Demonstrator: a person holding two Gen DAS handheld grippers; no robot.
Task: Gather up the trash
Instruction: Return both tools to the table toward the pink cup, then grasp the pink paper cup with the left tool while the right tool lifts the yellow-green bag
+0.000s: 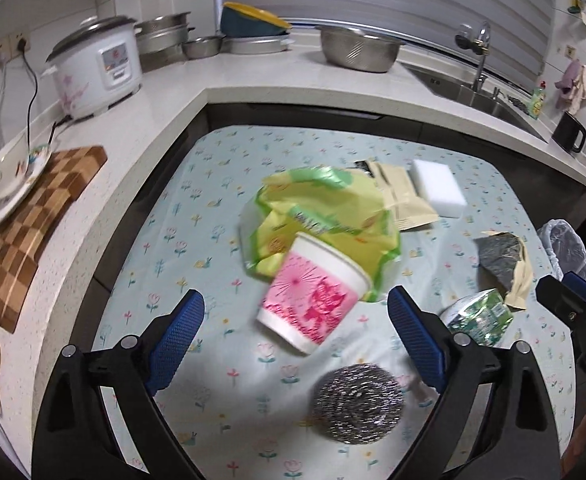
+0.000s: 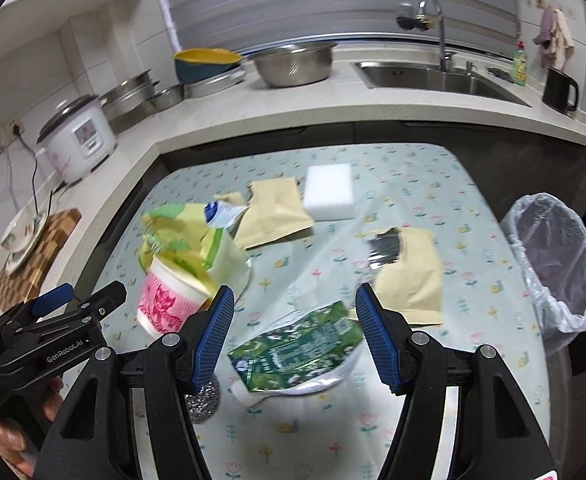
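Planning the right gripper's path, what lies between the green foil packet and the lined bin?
In the right wrist view, a torn beige paper pouch lies between the green foil packet and the plastic-lined trash bin.

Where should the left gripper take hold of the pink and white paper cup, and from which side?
Grip the paper cup across its pink wall, near the middle. It lies tipped on its side, rim resting on the yellow-green wrapper, base toward the left gripper. Probably best to come down from above, open jaws straddling the round body; the rim would likely crush.
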